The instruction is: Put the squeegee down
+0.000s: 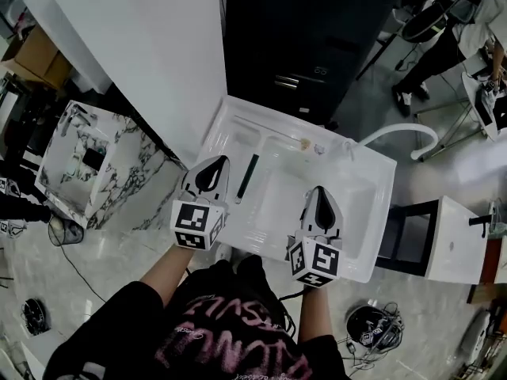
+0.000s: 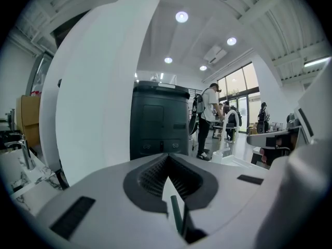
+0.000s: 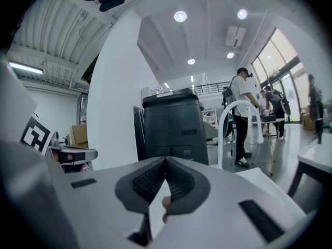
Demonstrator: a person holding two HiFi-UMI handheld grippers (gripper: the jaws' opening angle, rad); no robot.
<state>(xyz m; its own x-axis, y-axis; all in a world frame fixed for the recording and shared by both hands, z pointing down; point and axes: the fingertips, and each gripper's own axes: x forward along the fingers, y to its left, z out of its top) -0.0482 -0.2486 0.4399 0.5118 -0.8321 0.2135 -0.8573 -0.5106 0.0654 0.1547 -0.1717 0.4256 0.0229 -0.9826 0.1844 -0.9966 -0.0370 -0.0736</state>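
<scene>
The squeegee [image 1: 246, 177], a thin dark green bar, lies flat on the left part of the white sink unit [image 1: 372, 212], pointing away from me. My left gripper [image 1: 215, 163] hovers just left of it, jaws shut and holding nothing. In the left gripper view the squeegee [image 2: 176, 215] shows as a dark rod below the closed left gripper [image 2: 167, 158]. My right gripper [image 1: 318, 191] hangs over the sink basin, shut and empty. The right gripper [image 3: 166, 161] has its pads pressed together at the tip.
A white curved faucet [image 1: 398, 134] rises at the sink's far right, with small items [image 1: 306, 142] on the back ledge. A black cabinet [image 1: 309, 38] and a white pillar [image 1: 150, 46] stand behind. A marble unit [image 1: 87, 165] is left, a white table [image 1: 455, 240] right. People [image 2: 207, 119] stand beyond.
</scene>
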